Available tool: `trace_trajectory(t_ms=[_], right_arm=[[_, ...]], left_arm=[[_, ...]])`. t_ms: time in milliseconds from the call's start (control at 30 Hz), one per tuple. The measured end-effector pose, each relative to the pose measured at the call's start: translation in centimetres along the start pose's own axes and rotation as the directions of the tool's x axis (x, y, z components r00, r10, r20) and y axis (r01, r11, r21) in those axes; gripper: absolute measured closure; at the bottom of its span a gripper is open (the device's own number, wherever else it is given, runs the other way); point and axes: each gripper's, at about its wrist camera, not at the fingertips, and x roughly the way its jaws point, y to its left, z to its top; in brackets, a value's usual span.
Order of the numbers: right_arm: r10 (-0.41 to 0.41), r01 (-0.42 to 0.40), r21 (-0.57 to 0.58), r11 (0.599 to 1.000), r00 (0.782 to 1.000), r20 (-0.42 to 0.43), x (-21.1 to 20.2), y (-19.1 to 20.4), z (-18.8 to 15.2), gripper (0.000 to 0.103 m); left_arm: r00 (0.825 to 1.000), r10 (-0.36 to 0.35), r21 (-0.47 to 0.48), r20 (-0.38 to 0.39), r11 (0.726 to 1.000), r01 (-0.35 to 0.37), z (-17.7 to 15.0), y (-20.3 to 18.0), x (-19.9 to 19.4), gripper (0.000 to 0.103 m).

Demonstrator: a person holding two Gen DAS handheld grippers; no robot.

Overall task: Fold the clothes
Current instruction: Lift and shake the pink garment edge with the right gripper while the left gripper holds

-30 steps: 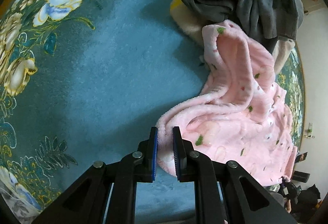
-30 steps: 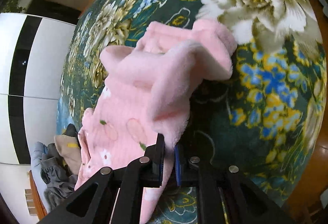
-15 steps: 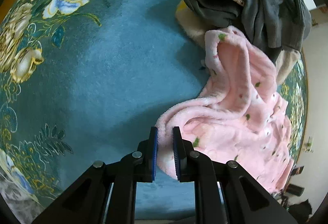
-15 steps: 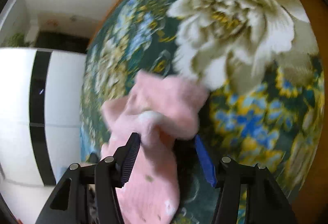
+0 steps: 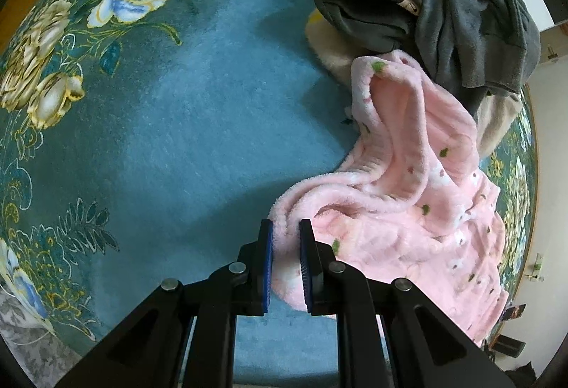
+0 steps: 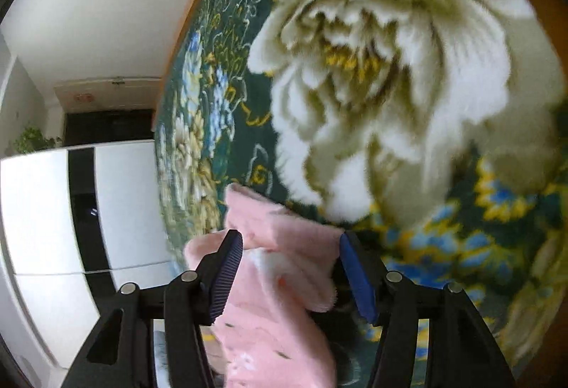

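My left claw (image 5: 285,267) pinches the soft, floppy pink fleece garment (image 5: 408,210) at its six-o'clock hem; my right claw (image 6: 291,274) gapes wide.

Left gripper (image 5: 285,263): black linkage arms, silver pivot screws, 2 blue ribbed pads. Right gripper (image 6: 291,276): same build.

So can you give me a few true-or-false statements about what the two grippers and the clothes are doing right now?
1. The left gripper is clamped on the pink garment's edge. True.
2. The right gripper is clamped tight on the pink cloth. False: its jaws stand wide apart, with the cloth lying loose between them.
3. A dark grey garment lies heaped beyond the pink one. True.
4. The carpet is plain, without pattern. False: it has flowers.
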Motion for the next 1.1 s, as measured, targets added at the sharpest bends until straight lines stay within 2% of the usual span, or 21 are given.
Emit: trace_trajectory(t_ms=[33, 367, 467, 600, 667, 767, 833, 933, 1100], right_arm=[[-0.021, 0.021, -0.012, 1.000, 1.000, -0.001, -0.1, 0.0, 0.1, 0.042], [-0.043, 0.044, 0.036, 0.998, 0.998, -0.034, 1.4, -0.3, 0.8, 0.042], [-0.056, 0.058, 0.034, 0.998, 0.997, -0.055, 1.9, 0.3, 1.1, 0.047], [-0.073, 0.076, 0.031, 0.997, 0.994, -0.083, 2.6, 1.0, 1.4, 0.065], [-0.089, 0.087, -0.026, 0.996, 0.989, -0.115, 3.0, 2.2, 1.7, 0.091], [-0.124, 0.115, -0.128, 0.985, 0.990, -0.062, 1.6, 4.7, 2.0, 0.095], [-0.100, 0.097, -0.199, 0.975, 0.995, -0.006, -0.2, 7.0, 2.6, 0.096], [0.028, 0.003, -0.311, 0.950, 0.995, 0.097, -5.0, 11.0, 3.9, 0.096], [-0.086, 0.126, -0.360, 0.925, 0.989, 0.123, -6.7, 8.7, 4.5, 0.096]], left_arm=[[1.000, 0.006, 0.001, -0.001, 1.000, -0.006, 0.0, 0.0, 0.3, 0.089], [0.999, 0.032, 0.010, -0.004, 0.999, -0.032, 0.0, 0.0, 0.6, 0.089], [0.999, 0.036, 0.005, 0.001, 0.999, -0.036, -0.4, -0.1, 0.4, 0.089], [0.999, 0.047, 0.008, 0.008, 0.999, -0.047, -0.6, -0.3, 0.6, 0.089], [0.998, 0.058, 0.011, 0.017, 0.998, -0.058, -0.6, -0.5, 0.6, 0.089], [0.996, 0.071, 0.026, 0.052, 0.997, -0.073, -0.6, -1.0, -0.1, 0.089], [0.994, 0.069, 0.037, 0.090, 0.997, -0.073, -0.5, -1.3, -1.2, 0.090], [0.987, 0.032, 0.050, 0.158, 0.998, -0.041, -0.5, -1.4, -3.8, 0.090], [0.984, 0.054, 0.015, 0.167, 0.998, -0.058, -1.5, 2.5, -4.6, 0.090]])
